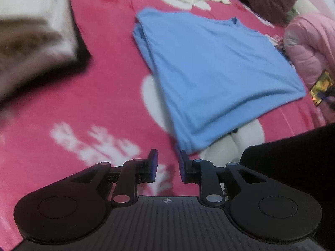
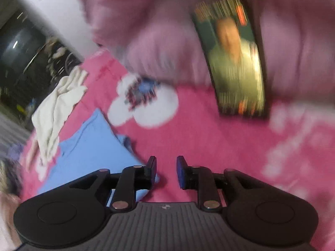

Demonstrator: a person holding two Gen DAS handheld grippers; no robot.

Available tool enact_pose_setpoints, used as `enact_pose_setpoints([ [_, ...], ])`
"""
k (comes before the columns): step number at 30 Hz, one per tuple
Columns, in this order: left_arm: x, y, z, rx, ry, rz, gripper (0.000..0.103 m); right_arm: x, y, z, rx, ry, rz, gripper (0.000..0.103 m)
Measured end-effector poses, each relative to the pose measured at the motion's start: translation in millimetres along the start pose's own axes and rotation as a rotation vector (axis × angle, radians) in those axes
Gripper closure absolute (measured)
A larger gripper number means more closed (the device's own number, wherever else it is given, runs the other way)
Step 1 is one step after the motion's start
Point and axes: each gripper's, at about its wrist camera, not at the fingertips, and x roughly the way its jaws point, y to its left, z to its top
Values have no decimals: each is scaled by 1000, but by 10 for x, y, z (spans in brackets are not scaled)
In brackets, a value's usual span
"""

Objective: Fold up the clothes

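On the pink flowered blanket point(image 1: 108, 96) lies the folded light-blue cotton T-shirt point(image 1: 209, 69). My left gripper point(image 1: 168, 166) and right gripper point(image 2: 166, 172), the 2 jaws of each slightly spread, pinch nothing. I'd take both near corners evenly and fold square.

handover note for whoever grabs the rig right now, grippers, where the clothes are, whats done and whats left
Left gripper: open, empty, over the pink blanket just short of the blue shirt's near corner.
Right gripper: open, empty, beside the shirt's other edge.
Blue shirt: lies flat, sides look folded in, released.
Cream garment: crumpled beyond the shirt, untouched.
Done: part of the shirt fold, it seems.
Left: probably finish the shirt, then fold the cream garment.
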Motion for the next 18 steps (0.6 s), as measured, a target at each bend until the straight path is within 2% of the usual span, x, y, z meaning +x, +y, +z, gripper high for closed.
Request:
enact_pose_setpoints([
  [3, -124, -7, 191, 39, -109, 38, 79, -86, 400, 23, -204, -42, 44, 79],
  [6, -4, -81, 486, 32, -204, -12, 78, 77, 856, -16, -338, -52, 126, 79],
  [8, 149, -195, 681, 39, -230, -49, 76, 308, 1140, -56, -405, -21, 174, 79],
  [10, 357, -346, 778, 65, -216, -64, 75, 529, 1395, -110, -475, 28, 206, 79],
  [13, 672, -404, 700, 95, -132, 6, 75, 856, 1737, -193, -584, 101, 216, 79],
  [18, 735, -405, 568, 141, -127, 37, 75, 1416, 1848, -70, -626, 153, 174, 79],
])
